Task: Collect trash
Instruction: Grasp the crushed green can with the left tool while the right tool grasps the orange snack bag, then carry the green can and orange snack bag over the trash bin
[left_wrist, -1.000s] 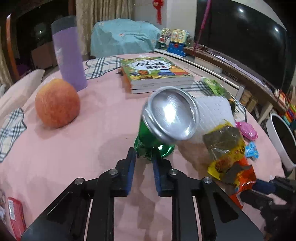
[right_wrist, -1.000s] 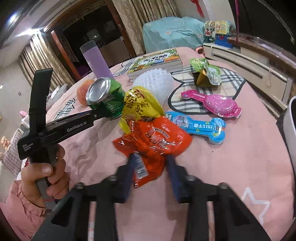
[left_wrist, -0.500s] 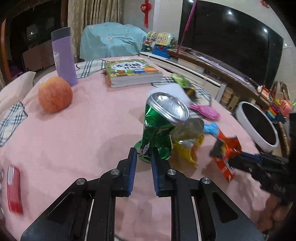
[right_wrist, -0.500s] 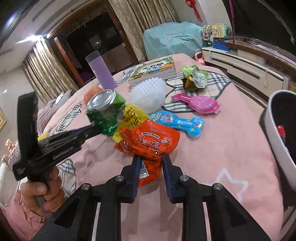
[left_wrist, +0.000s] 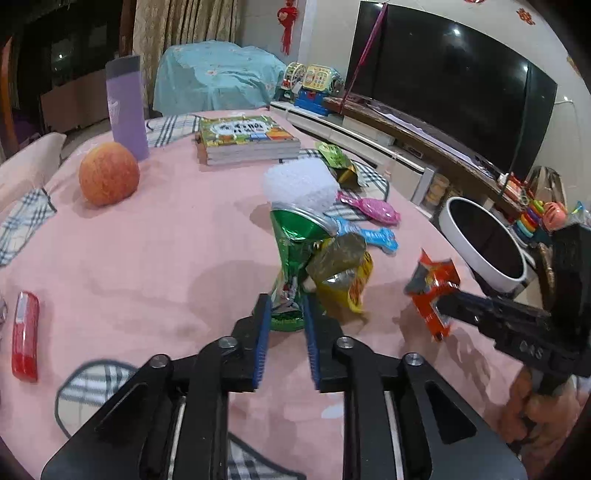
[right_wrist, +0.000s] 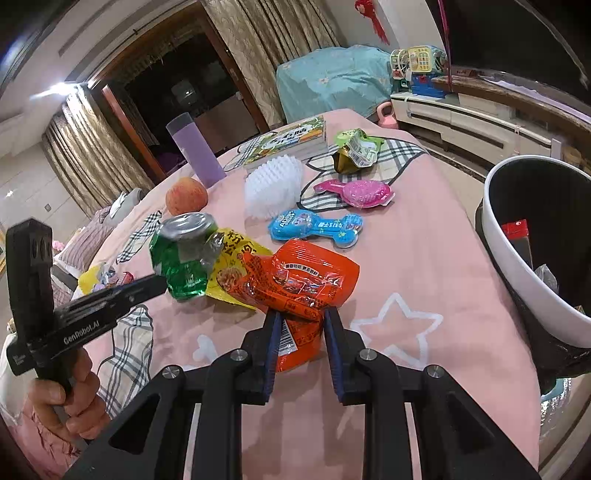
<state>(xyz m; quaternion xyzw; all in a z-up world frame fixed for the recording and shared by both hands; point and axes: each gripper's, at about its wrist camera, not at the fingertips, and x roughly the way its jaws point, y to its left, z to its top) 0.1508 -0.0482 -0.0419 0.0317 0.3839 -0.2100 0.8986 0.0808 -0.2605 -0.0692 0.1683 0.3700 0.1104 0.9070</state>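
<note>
My left gripper is shut on a crushed green can and holds it above the pink table; the can also shows in the right wrist view. My right gripper is shut on an orange snack wrapper, lifted off the table; it shows in the left wrist view too. A yellow wrapper lies under and beside both. A white trash bin with a black liner stands off the table's right edge, with some trash inside.
On the table lie a blue packet, a pink packet, a green pouch, a white spiky ball, an apple, a purple tumbler, a stack of books and a red packet.
Both grippers have lifted their loads and pulled back and to the right, toward the bin. The can has tipped more upright. The orange wrapper has come off the table.
</note>
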